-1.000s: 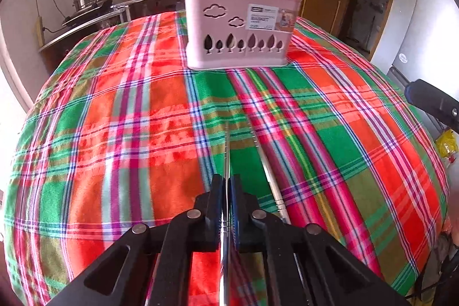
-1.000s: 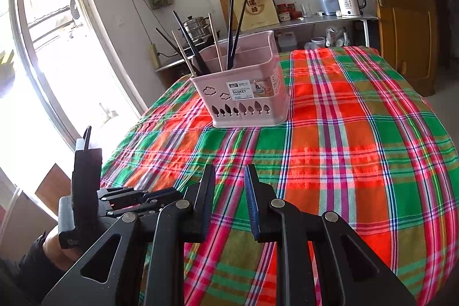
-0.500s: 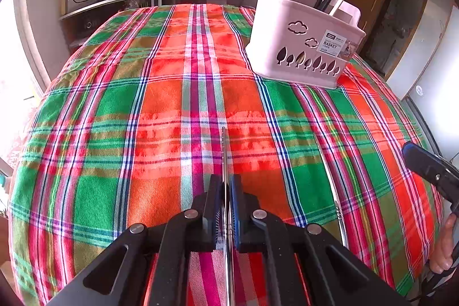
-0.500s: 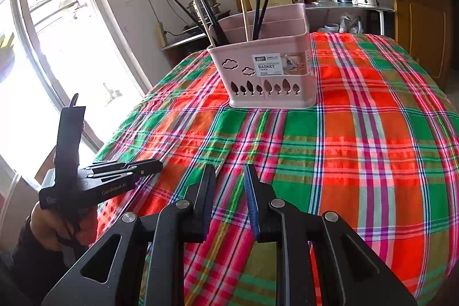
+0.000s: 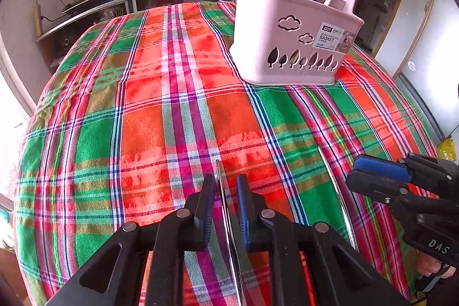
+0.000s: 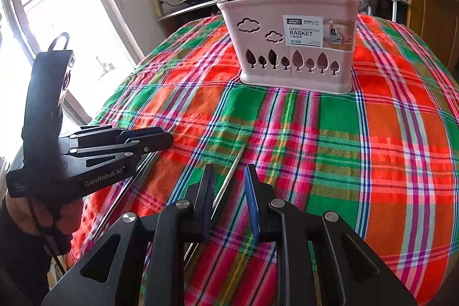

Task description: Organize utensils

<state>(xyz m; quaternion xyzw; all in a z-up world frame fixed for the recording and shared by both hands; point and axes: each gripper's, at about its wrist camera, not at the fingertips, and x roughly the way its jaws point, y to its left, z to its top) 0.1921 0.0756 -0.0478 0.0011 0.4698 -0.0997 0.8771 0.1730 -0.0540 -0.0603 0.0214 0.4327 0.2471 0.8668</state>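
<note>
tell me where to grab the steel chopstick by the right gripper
Probably mid-shaft, from above: the steel chopstick lies flat on the tablecloth, thin, lined up between the open jaws of the right gripper, so closing across its long sides should catch it.

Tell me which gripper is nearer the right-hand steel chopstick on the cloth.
Right. The right gripper is open, lined up over the right-hand chopstick, which shows between its fingers. The left gripper sits one stick over, open around the other chopstick.

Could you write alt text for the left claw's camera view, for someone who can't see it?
The open left claw straddles a metal chopstick on a plaid tablecloth. The right claw nears a second chopstick; a pink basket of chopsticks stands behind.
</note>
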